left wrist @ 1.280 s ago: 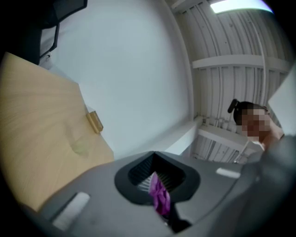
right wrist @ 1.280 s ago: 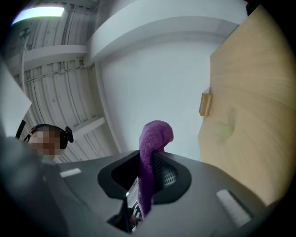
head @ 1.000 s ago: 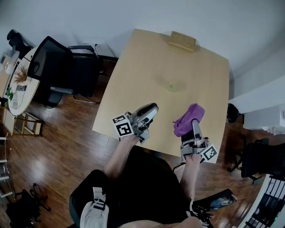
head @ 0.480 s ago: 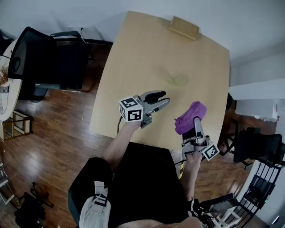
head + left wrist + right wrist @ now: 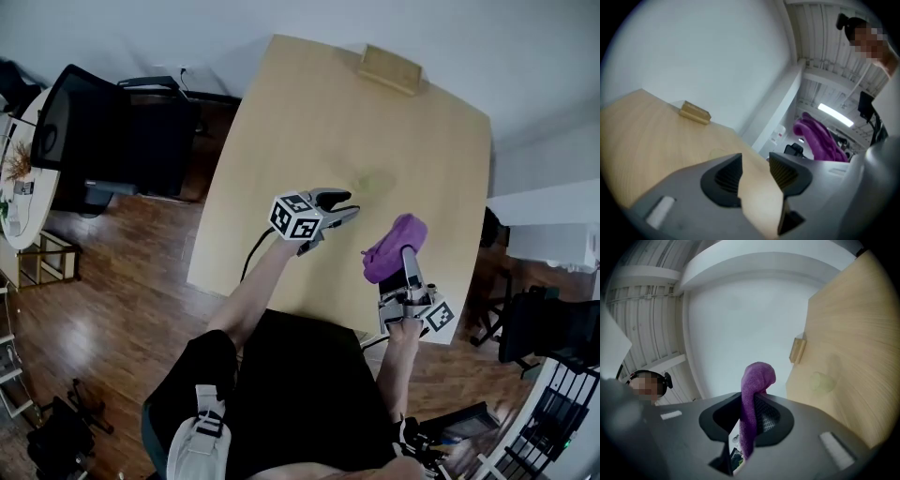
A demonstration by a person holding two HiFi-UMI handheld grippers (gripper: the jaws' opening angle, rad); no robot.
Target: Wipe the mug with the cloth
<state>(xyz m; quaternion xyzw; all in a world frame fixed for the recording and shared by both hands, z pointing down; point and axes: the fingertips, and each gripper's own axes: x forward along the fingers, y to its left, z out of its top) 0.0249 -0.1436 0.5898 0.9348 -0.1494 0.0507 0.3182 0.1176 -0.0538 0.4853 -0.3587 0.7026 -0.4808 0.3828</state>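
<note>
A pale green, see-through mug (image 5: pixel 371 179) stands near the middle of the light wooden table (image 5: pixel 281 141); it also shows faintly in the right gripper view (image 5: pixel 820 381). My left gripper (image 5: pixel 341 205) hovers over the table just left of and before the mug. Its jaws are opening, with only bare table seen between them (image 5: pixel 754 165). My right gripper (image 5: pixel 406 255) is over the table's near right part, shut on a purple cloth (image 5: pixel 394 246) that bunches beyond its fingertips (image 5: pixel 751 414). The cloth (image 5: pixel 818 138) also appears at the right of the left gripper view.
A small wooden block (image 5: pixel 391 68) lies at the table's far edge. A black office chair (image 5: pixel 112 131) stands left of the table on dark wood flooring. A round side table (image 5: pixel 21 187) sits at the far left. White furniture (image 5: pixel 553 239) is at the right.
My left gripper has moved forward and right over the table toward the mug, and its jaws have spread wider. The right gripper has kept hold of the cloth and barely moved.
</note>
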